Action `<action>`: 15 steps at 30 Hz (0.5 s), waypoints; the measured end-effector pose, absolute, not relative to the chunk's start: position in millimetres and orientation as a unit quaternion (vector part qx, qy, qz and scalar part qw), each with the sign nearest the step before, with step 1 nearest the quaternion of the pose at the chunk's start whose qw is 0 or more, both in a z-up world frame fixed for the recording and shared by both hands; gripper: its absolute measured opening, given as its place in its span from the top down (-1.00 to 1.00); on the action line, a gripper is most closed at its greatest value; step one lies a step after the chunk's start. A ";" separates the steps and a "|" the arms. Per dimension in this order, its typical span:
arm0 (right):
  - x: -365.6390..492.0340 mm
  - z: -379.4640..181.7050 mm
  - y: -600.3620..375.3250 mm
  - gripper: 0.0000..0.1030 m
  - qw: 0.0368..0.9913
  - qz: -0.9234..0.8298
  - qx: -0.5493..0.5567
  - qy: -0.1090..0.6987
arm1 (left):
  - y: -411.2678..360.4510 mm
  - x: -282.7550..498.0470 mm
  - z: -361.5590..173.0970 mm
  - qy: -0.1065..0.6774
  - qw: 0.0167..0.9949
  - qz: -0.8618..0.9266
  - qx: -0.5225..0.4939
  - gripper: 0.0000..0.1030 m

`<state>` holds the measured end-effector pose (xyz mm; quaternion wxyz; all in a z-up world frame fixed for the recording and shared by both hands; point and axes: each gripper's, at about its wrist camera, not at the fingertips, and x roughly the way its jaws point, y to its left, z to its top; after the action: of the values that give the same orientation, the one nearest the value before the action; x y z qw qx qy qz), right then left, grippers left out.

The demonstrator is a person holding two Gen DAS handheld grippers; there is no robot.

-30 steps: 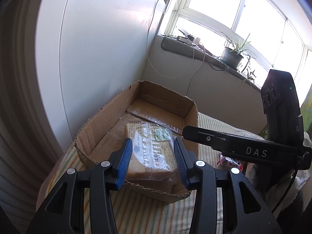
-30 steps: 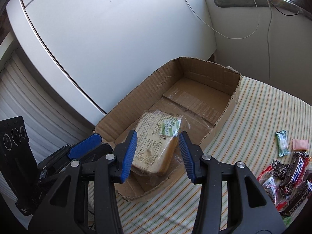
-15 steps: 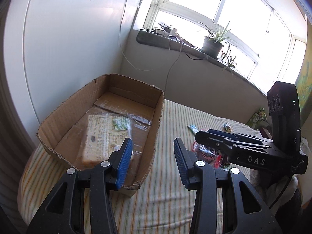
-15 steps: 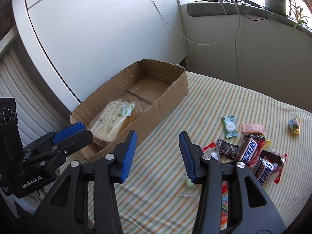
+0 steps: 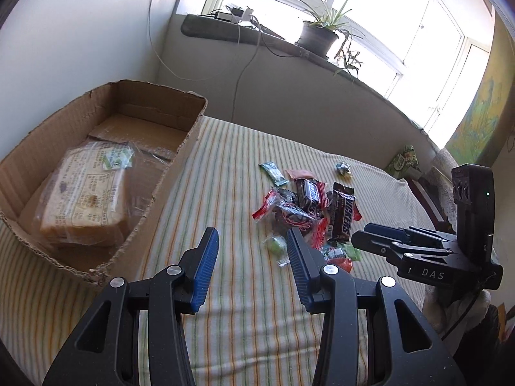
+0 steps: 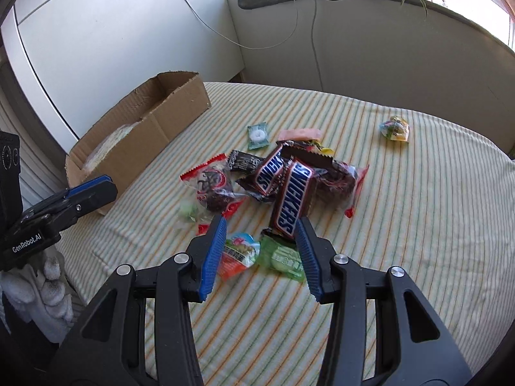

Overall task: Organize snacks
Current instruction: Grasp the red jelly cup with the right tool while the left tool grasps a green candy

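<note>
Both grippers' fingers part open, empty: left gripper (image 5: 252,247) nr box (image 5: 180,160), right gripper (image 6: 259,234) over snack pile (image 6: 280,177).

Bright daylight floods in from the window (image 5: 354,9), which is blown out to white. The striped cloth (image 6: 402,225) is evenly lit with soft shadows. Fisheye bending and dark vignetting mark the frame corners.

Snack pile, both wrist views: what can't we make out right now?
- Right wrist: bread bag mostly hidden by the cardboard box wall.
- Left wrist: green candy blurred; wrappers behind the left gripper finger hidden.
- Right wrist: lower Snickers bar end covered by a right gripper finger.
</note>
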<state>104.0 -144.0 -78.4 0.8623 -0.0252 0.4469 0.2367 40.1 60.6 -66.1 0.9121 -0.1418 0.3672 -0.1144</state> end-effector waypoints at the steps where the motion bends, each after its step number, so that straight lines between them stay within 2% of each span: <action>1: 100.4 -82.2 -146.5 0.09 0.860 0.238 -0.024 0.452 | 57.3 41.9 -68.5 0.371 0.910 -0.118 -0.142 0.19; 12: 84.0 -95.0 -126.9 0.10 0.850 0.270 -0.054 0.449 | 22.2 61.3 -89.0 0.406 0.896 -0.139 -0.113 0.20; 15: 85.5 -96.0 -120.0 0.17 0.846 0.283 -0.058 0.448 | 17.3 66.6 -93.9 0.415 0.894 -0.137 -0.099 0.20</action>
<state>85.5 -120.0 -96.0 0.8462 -0.0585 0.4478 0.2828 66.6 17.3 -93.9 0.8940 -0.0990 0.4151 -0.1366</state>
